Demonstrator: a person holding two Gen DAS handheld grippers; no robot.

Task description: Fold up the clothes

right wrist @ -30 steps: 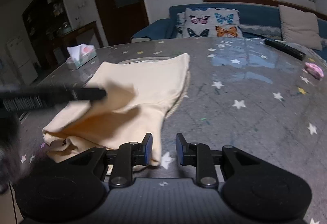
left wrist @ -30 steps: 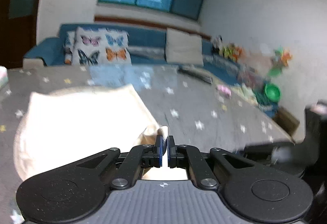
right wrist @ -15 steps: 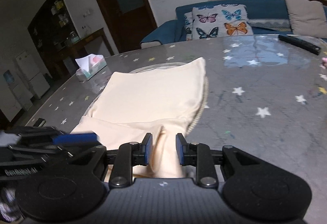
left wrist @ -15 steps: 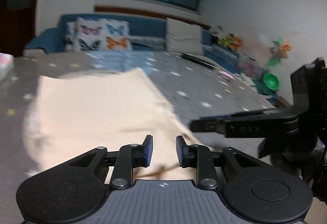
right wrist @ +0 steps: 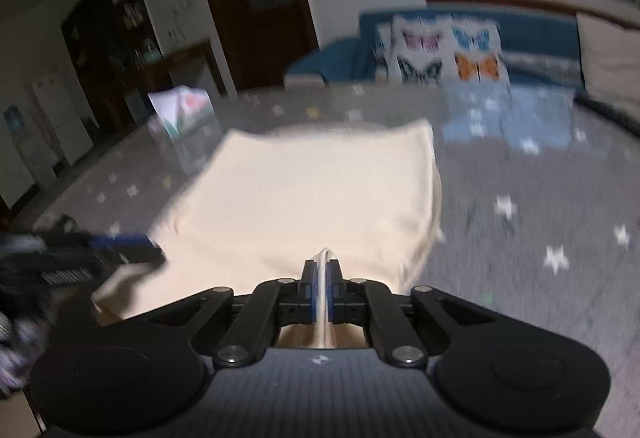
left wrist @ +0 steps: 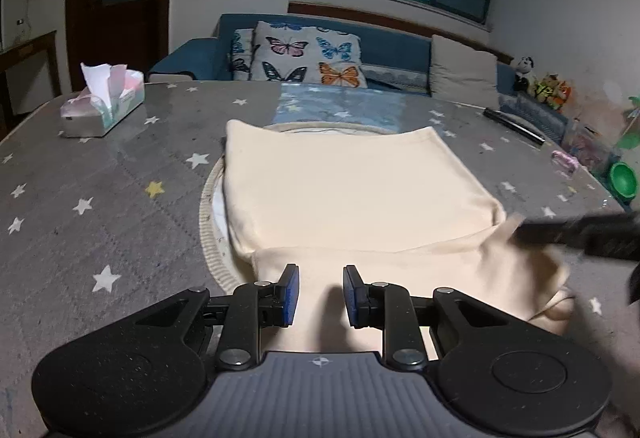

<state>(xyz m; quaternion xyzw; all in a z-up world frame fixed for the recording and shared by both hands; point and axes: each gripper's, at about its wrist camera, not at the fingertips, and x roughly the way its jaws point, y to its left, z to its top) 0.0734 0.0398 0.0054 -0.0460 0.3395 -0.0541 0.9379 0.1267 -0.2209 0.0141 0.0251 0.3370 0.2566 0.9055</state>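
A cream garment (left wrist: 352,190) lies partly folded on the grey star-patterned table (left wrist: 120,174), over a round woven mat (left wrist: 208,230). My left gripper (left wrist: 319,294) is open, its fingers over the garment's near edge, holding nothing. My right gripper (right wrist: 321,288) is shut on a pinch of the cream garment (right wrist: 304,198) at its near edge. The right gripper shows as a dark blurred bar in the left wrist view (left wrist: 580,234), at the garment's right corner. The left gripper shows blurred in the right wrist view (right wrist: 80,254), at the left.
A tissue box (left wrist: 104,104) stands at the table's far left. A black remote (left wrist: 514,124) and a small pink object (left wrist: 564,162) lie at the far right. A blue sofa with butterfly cushions (left wrist: 304,56) is behind the table.
My left gripper opened and let go of the garment, then drew back to the near edge. My right gripper, open before, has shut on the garment's near edge.
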